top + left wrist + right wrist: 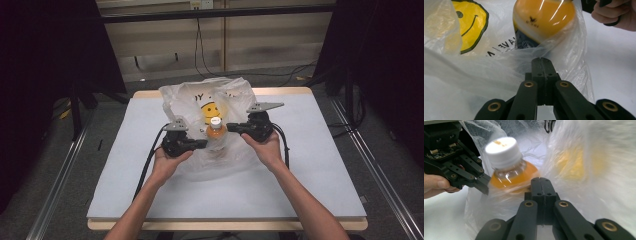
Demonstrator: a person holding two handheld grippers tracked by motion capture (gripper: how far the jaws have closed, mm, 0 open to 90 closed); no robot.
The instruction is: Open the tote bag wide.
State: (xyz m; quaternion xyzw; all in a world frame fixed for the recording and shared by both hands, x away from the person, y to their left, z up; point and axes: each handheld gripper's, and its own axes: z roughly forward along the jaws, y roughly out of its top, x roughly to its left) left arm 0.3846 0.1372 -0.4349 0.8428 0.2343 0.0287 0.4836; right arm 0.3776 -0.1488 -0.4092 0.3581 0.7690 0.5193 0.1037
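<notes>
A grey table (320, 165); black cables (200, 50) hang behind it.

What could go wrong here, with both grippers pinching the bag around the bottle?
1. The bottle stands in the thin plastic bag; if the left gripper and right gripper pull unevenly, it may tip.
2. Each gripper's jaws are shut on film alone, so the film could tear or slip.

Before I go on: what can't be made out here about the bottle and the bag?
- Bottle base: left gripper view, hidden behind bunched plastic bag.
- Bottle label print: same view, veiled by film, too small to read.
- Bag lettering: high view, crumpled folds break it up.
- Yellow shape inside the bag: right gripper view, blurred.
- Film between the shut jaws: hidden in both gripper views.
</notes>
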